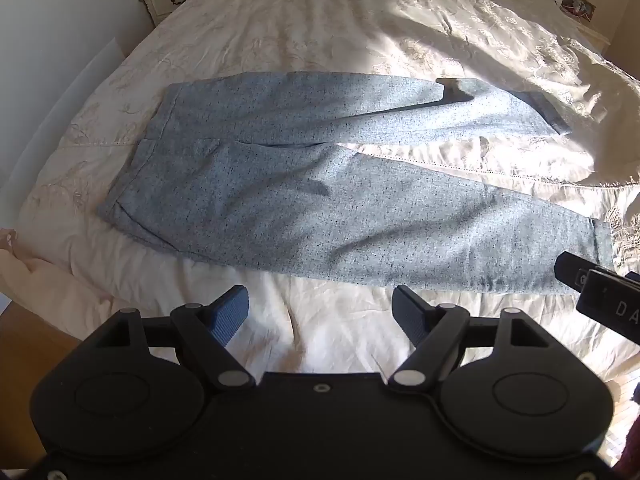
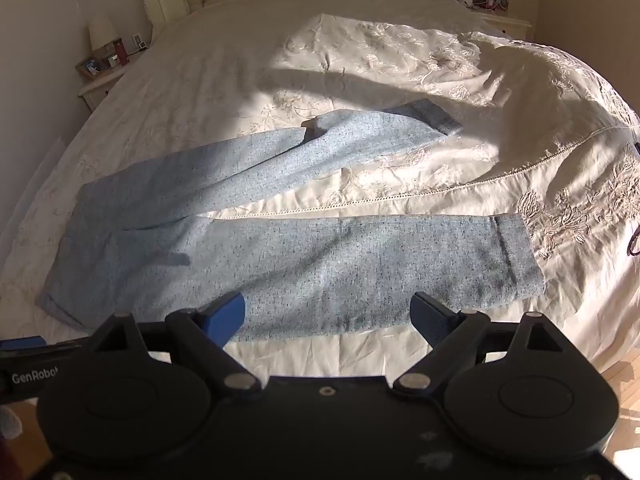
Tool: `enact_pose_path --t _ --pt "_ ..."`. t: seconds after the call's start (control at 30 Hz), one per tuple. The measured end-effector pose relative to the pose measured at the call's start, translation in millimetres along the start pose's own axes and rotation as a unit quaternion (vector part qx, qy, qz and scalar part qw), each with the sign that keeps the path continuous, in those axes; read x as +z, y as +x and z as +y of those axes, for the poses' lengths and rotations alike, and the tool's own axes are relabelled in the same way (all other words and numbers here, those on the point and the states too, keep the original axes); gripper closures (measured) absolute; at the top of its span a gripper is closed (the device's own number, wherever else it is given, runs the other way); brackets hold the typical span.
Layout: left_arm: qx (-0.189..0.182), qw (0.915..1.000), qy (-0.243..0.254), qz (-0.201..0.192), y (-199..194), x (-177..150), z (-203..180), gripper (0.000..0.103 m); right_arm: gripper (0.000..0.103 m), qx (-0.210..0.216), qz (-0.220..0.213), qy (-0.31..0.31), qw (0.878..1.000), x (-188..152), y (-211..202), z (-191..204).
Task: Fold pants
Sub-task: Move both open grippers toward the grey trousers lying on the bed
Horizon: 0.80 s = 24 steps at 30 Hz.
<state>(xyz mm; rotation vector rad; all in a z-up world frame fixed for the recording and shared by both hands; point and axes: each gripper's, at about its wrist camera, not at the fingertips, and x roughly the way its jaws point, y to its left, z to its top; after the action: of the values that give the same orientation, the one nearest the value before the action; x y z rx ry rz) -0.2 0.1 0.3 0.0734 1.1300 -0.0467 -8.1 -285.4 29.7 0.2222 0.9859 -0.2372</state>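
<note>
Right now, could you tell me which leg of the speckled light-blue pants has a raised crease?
The far leg, angled toward the headboard, has it; the near leg lies flat by the bed's edge.

I count one pair of pants (image 2: 248,236) with two legs spread apart on one bed (image 2: 224,60). I hold two tongs, left tongs (image 1: 320,316) and right tongs (image 2: 330,320). Two nightstands, far-left nightstand (image 2: 98,80) and far-right nightstand (image 2: 506,24).

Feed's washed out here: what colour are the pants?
Light blue-grey with dark flecks, the pants show best in the right wrist view.
</note>
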Motion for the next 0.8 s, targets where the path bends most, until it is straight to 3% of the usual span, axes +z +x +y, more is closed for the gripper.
enact_pose_path --t 0.8 --pt "0.001 1.0 0.0 -0.003 1.4 -2.6 -3.5 0.024 0.008 0.0 0.003 -0.001 1.0 -6.5 2.1 2.6"
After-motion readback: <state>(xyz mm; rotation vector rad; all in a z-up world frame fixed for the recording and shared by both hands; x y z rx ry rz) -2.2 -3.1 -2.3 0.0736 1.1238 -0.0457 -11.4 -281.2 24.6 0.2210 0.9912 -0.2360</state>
